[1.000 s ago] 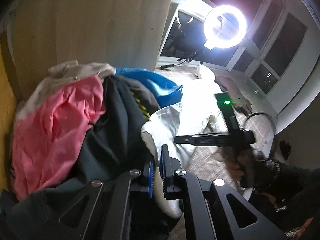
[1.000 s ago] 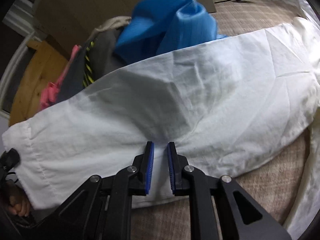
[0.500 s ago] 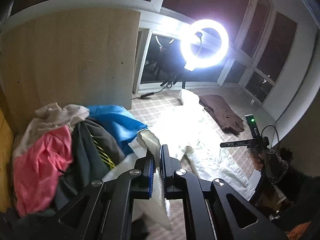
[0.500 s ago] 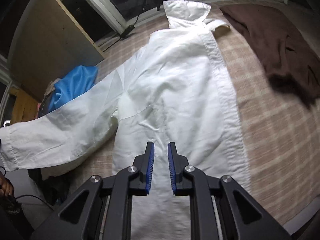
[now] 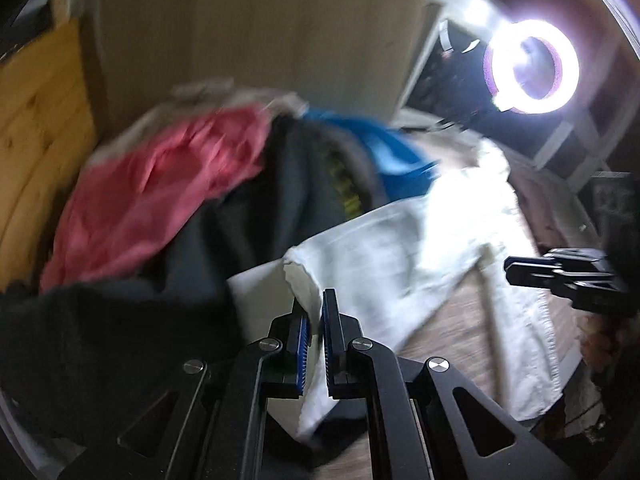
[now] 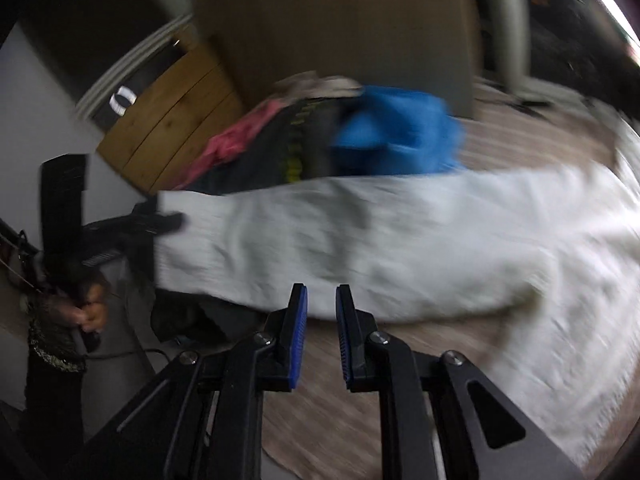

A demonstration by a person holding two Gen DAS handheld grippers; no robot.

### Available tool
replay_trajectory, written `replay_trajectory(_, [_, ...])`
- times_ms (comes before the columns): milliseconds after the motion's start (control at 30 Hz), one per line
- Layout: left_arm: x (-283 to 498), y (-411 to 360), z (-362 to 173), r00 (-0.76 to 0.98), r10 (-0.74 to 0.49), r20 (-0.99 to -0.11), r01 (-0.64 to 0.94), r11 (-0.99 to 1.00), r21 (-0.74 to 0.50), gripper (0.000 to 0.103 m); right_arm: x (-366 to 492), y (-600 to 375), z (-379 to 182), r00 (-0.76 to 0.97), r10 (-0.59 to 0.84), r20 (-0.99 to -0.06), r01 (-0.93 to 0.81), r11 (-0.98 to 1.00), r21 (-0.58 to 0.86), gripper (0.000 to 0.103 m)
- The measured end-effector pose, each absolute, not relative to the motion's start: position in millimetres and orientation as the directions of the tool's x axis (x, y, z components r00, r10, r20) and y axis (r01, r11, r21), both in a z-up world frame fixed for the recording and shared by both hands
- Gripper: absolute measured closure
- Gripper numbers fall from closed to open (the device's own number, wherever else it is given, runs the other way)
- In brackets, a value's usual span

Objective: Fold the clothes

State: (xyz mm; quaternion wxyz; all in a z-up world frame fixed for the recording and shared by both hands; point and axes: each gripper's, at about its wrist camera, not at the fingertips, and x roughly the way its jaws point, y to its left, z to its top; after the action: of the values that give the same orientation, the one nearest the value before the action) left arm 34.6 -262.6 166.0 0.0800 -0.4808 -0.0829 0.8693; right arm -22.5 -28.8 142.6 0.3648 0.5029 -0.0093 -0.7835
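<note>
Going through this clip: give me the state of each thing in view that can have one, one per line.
Left gripper: shut on the white shirt's sleeve cuff.
Right gripper: jaws slightly apart, nothing between them.
White shirt: spread on the mat, one sleeve stretched out.
Pile of clothes: unfolded, heaped.
Ring light: on.

A beige checked bed cover [image 6: 352,364] carries everything. A white shirt [image 6: 400,240] lies spread across it from 9 to 3 o'clock. At 11 o'clock sits a heap of clothes [image 5: 192,200]: pink, dark grey, blue.
</note>
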Motion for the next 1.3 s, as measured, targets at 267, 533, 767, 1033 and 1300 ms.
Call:
replay_trajectory(267, [32,-297,145,-0.496,0.253,-0.83,-0.107,-0.967,-0.231,0.068,-37,-145,95,-0.163,-0.516,-0.841,0.573,-0.744,0.345,0.088])
replay_trajectory(533, [23,-289,142,-0.491,0.323,-0.809,-0.212,-0.945,-0.248,0.068,-54,-108,81,-0.197,-0.432,-0.88,0.432,-0.844,0.318,0.088])
replay_trajectory(767, [55,-282,159,-0.551,0.385,-0.74,-0.281,-0.921,-0.27,0.07,-53,-142,140,-0.176,-0.56,-0.81,0.47,-0.77,0.43,0.059])
replay_trajectory(1033, [65,-267,155,-0.53,0.393,-0.751,-0.343,-0.91,-0.234,0.07,-40,-164,137,-0.098,-0.556,-0.825,0.462,-0.76,0.457,0.059])
replay_trajectory(1300, [69,-281,146,-0.522,0.453,-0.723,-0.317,-0.89,-0.329,0.067,-16,-181,122,-0.055,-0.551,-0.833,0.514,-0.73,0.45,0.059])
